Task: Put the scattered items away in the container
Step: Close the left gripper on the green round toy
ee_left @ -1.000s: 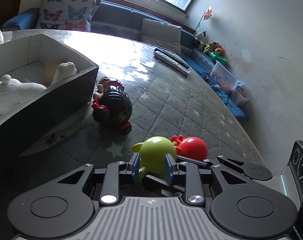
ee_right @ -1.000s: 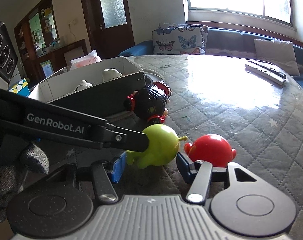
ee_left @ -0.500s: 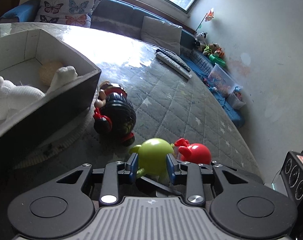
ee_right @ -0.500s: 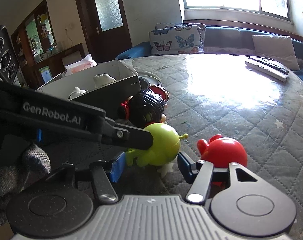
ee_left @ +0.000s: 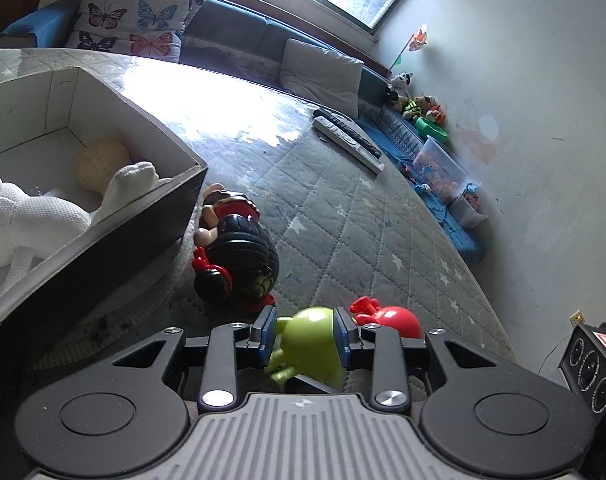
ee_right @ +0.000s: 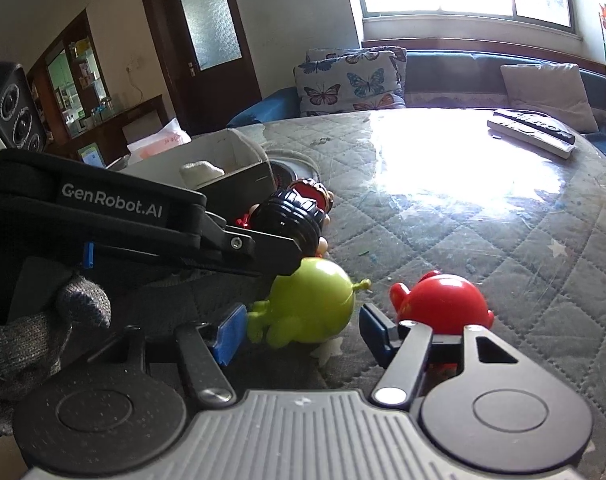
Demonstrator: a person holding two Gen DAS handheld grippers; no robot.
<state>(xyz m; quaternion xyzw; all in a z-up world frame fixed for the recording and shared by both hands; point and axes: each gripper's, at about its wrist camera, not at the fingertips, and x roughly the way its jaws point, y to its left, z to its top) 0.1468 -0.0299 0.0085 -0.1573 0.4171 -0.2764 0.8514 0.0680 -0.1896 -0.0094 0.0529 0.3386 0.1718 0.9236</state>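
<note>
A green round toy [ee_left: 307, 332] sits between the blue pads of my left gripper [ee_left: 305, 334], which is shut on it. In the right wrist view the green toy [ee_right: 315, 300] also lies between the pads of my right gripper [ee_right: 303, 332], whose jaws are opening and stand clear of it. The left gripper's finger [ee_right: 263, 248] reaches over the toy's top. A red toy [ee_right: 443, 304] rests on the quilted table just right of the green one. A black-haired doll [ee_left: 239, 264] lies beside the open box [ee_left: 143, 220].
The box holds a white plush [ee_left: 23, 220] and a yellow ball [ee_left: 101, 160]. Two remotes [ee_left: 347, 136] lie at the table's far side. A gloved hand [ee_right: 43, 332] holds the left gripper. Sofa cushions sit behind the table.
The left gripper has crept with the green toy toward the doll and the box. The right gripper's pads have spread a little away from the toy.
</note>
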